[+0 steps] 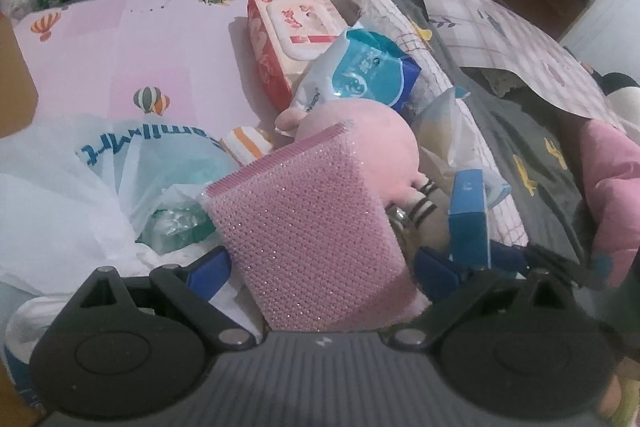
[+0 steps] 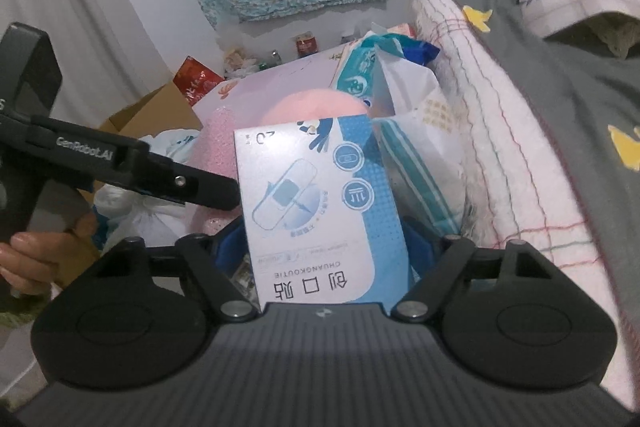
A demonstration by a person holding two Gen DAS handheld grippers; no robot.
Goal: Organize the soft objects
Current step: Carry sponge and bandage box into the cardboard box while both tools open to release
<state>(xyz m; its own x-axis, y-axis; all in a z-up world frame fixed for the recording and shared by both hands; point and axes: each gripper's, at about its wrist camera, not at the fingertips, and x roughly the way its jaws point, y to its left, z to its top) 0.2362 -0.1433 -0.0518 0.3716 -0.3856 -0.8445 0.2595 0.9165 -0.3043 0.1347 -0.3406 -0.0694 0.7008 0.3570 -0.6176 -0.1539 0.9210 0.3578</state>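
Beside the pink plush (image 1: pixel 360 131) | left tool (image 1: pixel 320 267) grips sponge (image 1: pixel 308 219) | right tool (image 2: pixel 320 247) grips plaster box (image 2: pixel 316 207) | pile mostly unsorted, I judge

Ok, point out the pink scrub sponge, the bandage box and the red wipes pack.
pink scrub sponge (image 1: pixel 308 227), left wrist view, middle of its mesh face.
bandage box (image 2: pixel 320 211), right wrist view, printed front.
red wipes pack (image 1: pixel 296 31), left wrist view, top flap.

Bed (image 1: pixel 120 39), pink balloon-print sheet. Red wipes pack (image 1: pixel 286 39) at 12 o'clock; white plastic bag (image 1: pixel 100 163) at 9 o'clock; rolled quilt (image 1: pixel 400 27) at 1 o'clock.
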